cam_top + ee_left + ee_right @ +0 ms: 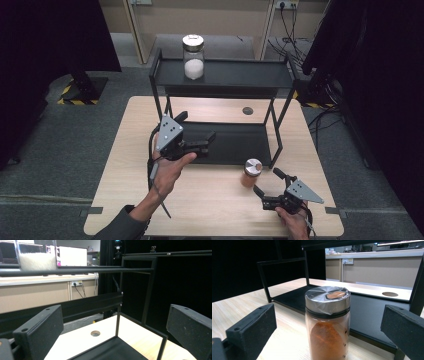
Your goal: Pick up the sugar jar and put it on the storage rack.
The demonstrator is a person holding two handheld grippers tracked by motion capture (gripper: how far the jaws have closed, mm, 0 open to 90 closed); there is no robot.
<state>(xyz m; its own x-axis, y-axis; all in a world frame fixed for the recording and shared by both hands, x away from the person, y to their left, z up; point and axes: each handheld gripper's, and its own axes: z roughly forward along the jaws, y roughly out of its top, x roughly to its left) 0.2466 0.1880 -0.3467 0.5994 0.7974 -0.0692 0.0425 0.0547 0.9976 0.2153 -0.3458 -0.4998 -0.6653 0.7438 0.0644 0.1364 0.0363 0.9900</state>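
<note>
An orange spice jar (pixel 251 172) with a silver lid stands on the wooden table (pixel 210 200), just in front of the black two-tier rack (pixel 227 75). My right gripper (pixel 268 181) is open at the jar's near right side. In the right gripper view the jar (pixel 327 322) stands upright between the two pads (pixel 252 327), apart from both. A glass jar of white powder (pixel 193 56) stands on the rack's top shelf. My left gripper (pixel 197 126) is open and empty above the left part of the lower shelf (pixel 240 142). It looks along that shelf (pixel 110 350).
The rack's thin black posts (pixel 276 132) and the top rail (pixel 75 270) frame the lower shelf. A round cable hole (pixel 247 110) lies in the table behind it. Dark screens stand at both sides, and cables lie on the floor at the back right.
</note>
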